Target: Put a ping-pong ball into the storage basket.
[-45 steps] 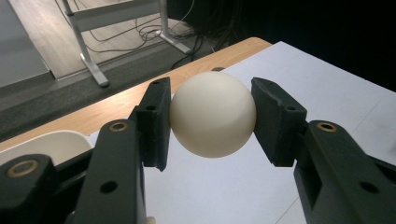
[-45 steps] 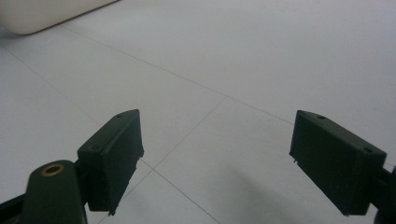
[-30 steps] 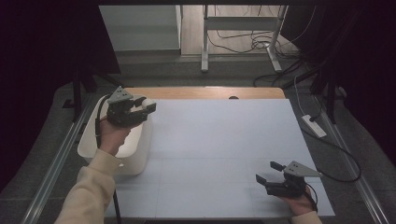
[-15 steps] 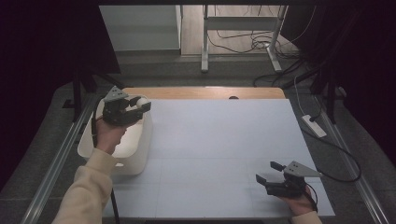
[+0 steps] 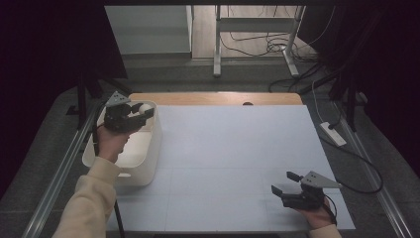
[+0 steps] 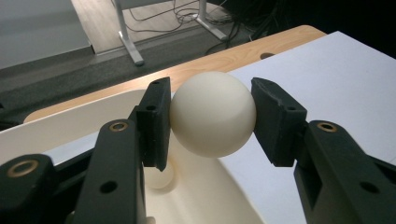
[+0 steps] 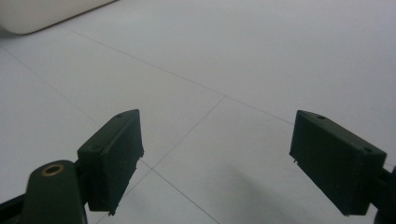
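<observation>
Gripping ball above bin rim, table open

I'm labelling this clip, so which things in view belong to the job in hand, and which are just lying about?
In the job: left gripper clamped on a cream ball; white bin beneath it, second ball inside.

Lying about: open right gripper, power strip, floor cables.

No readable text, label, brand, number or sign anywhere: none on the smooth cream ball, the cream plastic tub, or the pale grey bench.
</observation>
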### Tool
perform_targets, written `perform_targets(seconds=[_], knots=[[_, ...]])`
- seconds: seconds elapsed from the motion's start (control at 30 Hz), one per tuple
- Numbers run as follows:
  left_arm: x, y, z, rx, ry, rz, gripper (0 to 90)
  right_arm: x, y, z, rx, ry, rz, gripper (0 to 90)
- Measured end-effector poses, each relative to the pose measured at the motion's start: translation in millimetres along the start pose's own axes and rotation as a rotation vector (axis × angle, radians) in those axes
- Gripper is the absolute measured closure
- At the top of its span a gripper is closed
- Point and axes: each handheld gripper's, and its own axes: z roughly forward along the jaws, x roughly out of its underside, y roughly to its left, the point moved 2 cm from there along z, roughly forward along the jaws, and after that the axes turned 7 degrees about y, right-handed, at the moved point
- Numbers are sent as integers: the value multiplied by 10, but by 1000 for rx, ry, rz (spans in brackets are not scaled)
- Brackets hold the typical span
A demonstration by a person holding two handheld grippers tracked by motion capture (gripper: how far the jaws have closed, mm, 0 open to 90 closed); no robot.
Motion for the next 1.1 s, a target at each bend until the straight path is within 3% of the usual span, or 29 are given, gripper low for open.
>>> perform_targets(seconds=[0.33,0.87,1.1], knots=[[43,145,20,-29,17,-46,509,-1,0,1,0,1,-2,169],[76,197,105,-37,53,-61,508,2,-6,0,3,3,1,169],[97,228,187,-37,94,-69,507,3,-6,2,1,0,2,169]])
